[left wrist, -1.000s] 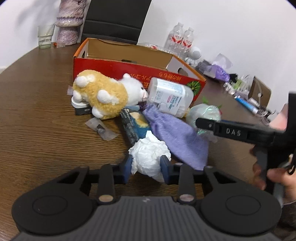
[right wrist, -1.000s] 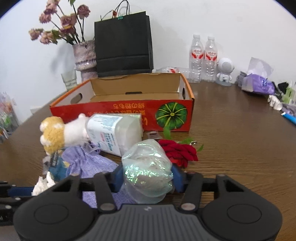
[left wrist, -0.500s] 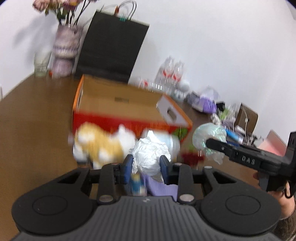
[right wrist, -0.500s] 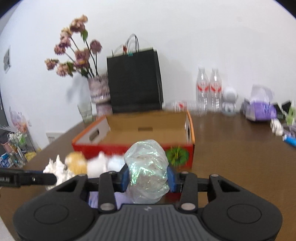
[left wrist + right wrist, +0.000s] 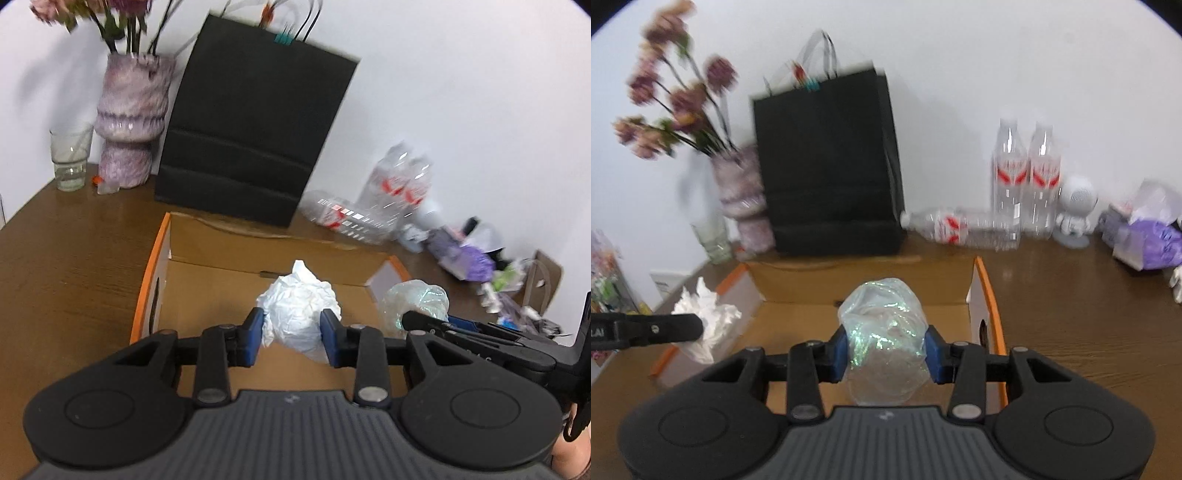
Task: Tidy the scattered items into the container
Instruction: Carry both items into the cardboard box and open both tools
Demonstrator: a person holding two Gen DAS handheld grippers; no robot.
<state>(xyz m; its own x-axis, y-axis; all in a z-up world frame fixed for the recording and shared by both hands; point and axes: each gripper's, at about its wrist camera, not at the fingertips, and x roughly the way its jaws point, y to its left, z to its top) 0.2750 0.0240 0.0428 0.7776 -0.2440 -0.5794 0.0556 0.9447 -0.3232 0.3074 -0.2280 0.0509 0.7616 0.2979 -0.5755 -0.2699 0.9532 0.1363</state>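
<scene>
My left gripper [image 5: 291, 334] is shut on a crumpled white tissue [image 5: 299, 310] and holds it above the open cardboard box [image 5: 207, 295] with the orange rim. My right gripper [image 5: 885, 349] is shut on a crumpled clear iridescent plastic wrap [image 5: 884, 332], also over the box [image 5: 871, 284]. In the left wrist view the wrap [image 5: 415, 301] and the right gripper show at the box's right end. In the right wrist view the tissue [image 5: 707, 321] and a left finger [image 5: 646, 328] show at the box's left end. The other scattered items are out of view.
A black paper bag [image 5: 255, 136] stands behind the box, with a vase of flowers [image 5: 131, 122] and a glass [image 5: 70, 157] to its left. Water bottles [image 5: 1027, 181], a small white robot figure [image 5: 1075, 210] and purple tissue packs [image 5: 1148, 236] sit at the back right of the wooden table [image 5: 62, 266].
Both grippers have lifted off the table with the tissue and the plastic wrap and moved forward over the open box. The plush toy, bottle and purple cloth have dropped out of view.
</scene>
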